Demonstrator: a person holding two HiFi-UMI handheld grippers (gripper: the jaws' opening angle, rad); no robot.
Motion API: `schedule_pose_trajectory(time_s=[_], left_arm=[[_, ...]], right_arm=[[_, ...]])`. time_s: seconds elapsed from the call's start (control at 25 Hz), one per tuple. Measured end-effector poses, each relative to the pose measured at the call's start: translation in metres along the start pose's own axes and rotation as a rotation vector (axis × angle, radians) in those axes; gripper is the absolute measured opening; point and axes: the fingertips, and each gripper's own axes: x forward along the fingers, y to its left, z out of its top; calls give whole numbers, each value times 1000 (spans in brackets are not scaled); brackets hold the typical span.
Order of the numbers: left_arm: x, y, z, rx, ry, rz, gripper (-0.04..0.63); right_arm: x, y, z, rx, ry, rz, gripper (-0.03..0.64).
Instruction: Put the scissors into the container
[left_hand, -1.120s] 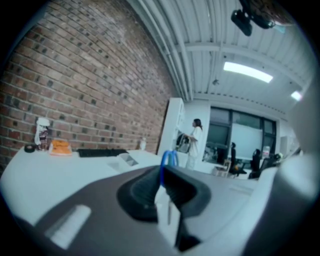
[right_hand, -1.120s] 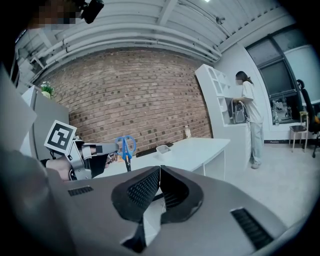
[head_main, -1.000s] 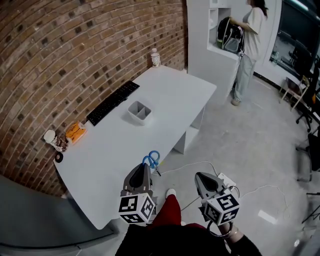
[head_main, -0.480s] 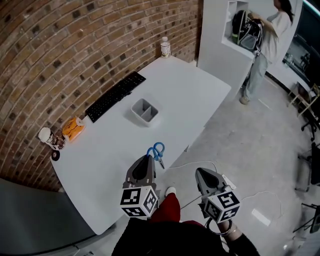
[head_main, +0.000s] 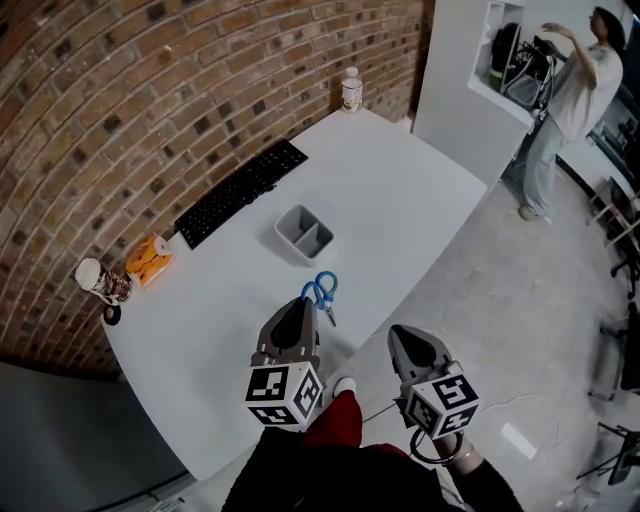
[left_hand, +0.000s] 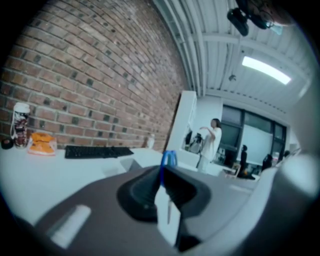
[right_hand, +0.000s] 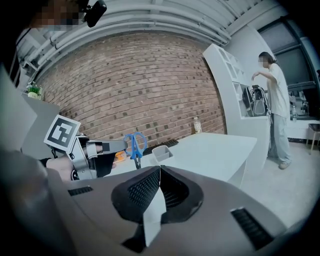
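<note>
The left gripper (head_main: 301, 306) is clamped on the blue-handled scissors (head_main: 322, 290), which hang with the loops up and the blades pointing down, seemingly lifted off the table (head_main: 400, 200) just inside its near edge. The grey container (head_main: 296, 247), split into two compartments, stands farther in, towards the middle of the table and this side of the keyboard (head_main: 240, 192). The right gripper (head_main: 399, 333) has its jaws pressed together on nothing and hangs out past the table's near edge, over the floor. To my eye the pick-up is done and the carry is in hand; next the scissors need bringing over one compartment, blades down, then lowering in before the jaws let go
</note>
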Motion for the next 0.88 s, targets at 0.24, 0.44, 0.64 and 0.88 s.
schedule_pose_trajectory(time_s=[0.24,0.44,0.64,0.88], left_arm=[[22,19,10,-6,-7,11,23],[35,32,18,-9,-12,10,23],[49,47,23,-13,-8,7,23],[68,61,27,-23,-5,-7,23]], right_arm=[[39,4,15,-12,8,23,9],[67,9,23,-42,31,50,9],[93,7,31,-85,44,50,9],[118,11,30,-79,84,71,9]])
